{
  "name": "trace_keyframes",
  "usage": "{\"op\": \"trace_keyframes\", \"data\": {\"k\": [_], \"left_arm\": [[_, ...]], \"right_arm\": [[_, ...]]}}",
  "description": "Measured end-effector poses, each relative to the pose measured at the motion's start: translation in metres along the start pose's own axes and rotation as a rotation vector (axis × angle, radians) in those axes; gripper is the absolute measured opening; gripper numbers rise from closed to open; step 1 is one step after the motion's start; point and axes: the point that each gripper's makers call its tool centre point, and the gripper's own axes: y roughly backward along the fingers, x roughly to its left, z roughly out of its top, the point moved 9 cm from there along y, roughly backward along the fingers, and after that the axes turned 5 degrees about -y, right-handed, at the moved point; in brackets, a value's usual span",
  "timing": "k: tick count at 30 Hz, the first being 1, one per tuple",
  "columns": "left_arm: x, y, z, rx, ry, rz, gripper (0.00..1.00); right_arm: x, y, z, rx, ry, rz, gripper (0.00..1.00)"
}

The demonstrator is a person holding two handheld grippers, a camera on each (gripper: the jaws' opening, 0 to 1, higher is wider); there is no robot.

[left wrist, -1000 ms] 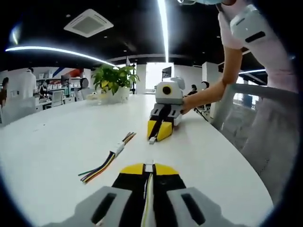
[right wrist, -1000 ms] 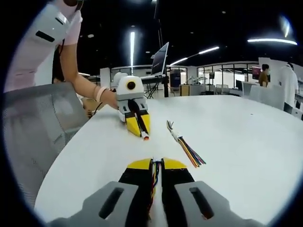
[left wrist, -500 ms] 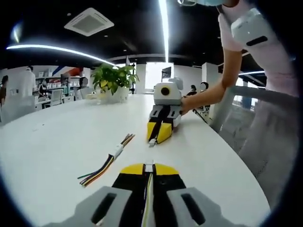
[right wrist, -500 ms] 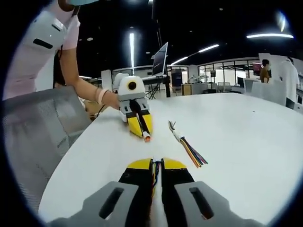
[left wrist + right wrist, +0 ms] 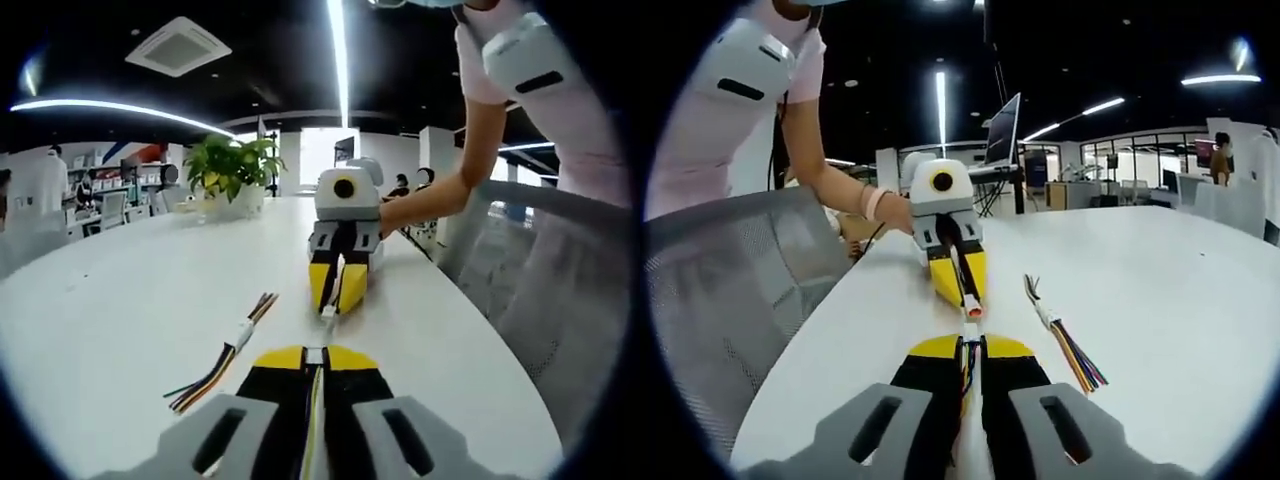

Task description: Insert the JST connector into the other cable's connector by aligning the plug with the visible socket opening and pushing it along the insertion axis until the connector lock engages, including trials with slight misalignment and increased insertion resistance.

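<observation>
Left gripper view: I am holding the left gripper (image 5: 314,358) low over the white desk (image 5: 120,300), its yellow-tipped fingers (image 5: 284,359) clenched on a cable whose small white connector (image 5: 315,354) is showing at the fingertips. Directly ahead of this connector, the right gripper (image 5: 333,300) is facing me, its fingers pinched around the second cable, with the white plug (image 5: 328,312) jutting from the tips. The plug and the connector are lying nearly on one line, close together but apart. Left of the connector, a spare bundle of coloured wires (image 5: 222,353) is lying loose on the desk. Far behind it, a potted plant (image 5: 232,170) is standing at the desk's far edge. To the right, the person's forearm (image 5: 440,192) is reaching to the right gripper.

Right gripper view: I am seeing the right gripper (image 5: 971,350) with its fingers closed on its cable. Just beyond its tips, the left gripper (image 5: 968,300) is pointing toward me, gripping a connector (image 5: 972,306) with an orange-tinted end. That connector is sitting just ahead of my fingertips; I cannot tell whether the two parts are touching. The spare wire bundle (image 5: 1065,340) is lying to the right of the connector. A grey mesh chair back (image 5: 730,290) is standing left of the desk (image 5: 1160,290).
</observation>
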Motion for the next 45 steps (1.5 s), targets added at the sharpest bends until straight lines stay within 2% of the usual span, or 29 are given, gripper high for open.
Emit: {"op": "trace_keyframes", "data": {"k": [11, 21, 28, 34, 39, 45], "left_arm": [[0.001, -0.006, 0.001, 0.008, -0.011, -0.045, 0.00], [0.001, -0.006, -0.003, 0.018, 0.010, -0.060, 0.00], [-0.001, -0.008, -0.003, 0.027, 0.024, -0.074, 0.00], [-0.003, -0.012, 0.000, 0.038, -0.004, -0.103, 0.00], [-0.002, -0.011, 0.005, -0.018, 0.014, -0.113, 0.00], [-0.002, -0.014, 0.005, -0.030, 0.026, -0.111, 0.00]], "right_arm": [[0.005, -0.001, 0.003, 0.028, 0.033, 0.003, 0.03], [0.012, -0.005, 0.004, 0.054, 0.041, 0.002, 0.03], [0.020, -0.010, 0.006, 0.074, 0.055, 0.027, 0.03], [0.024, -0.012, 0.009, 0.095, 0.071, 0.056, 0.03], [0.026, -0.007, 0.013, 0.033, 0.012, 0.070, 0.03], [0.023, -0.003, 0.013, 0.022, -0.002, 0.063, 0.02]]}}
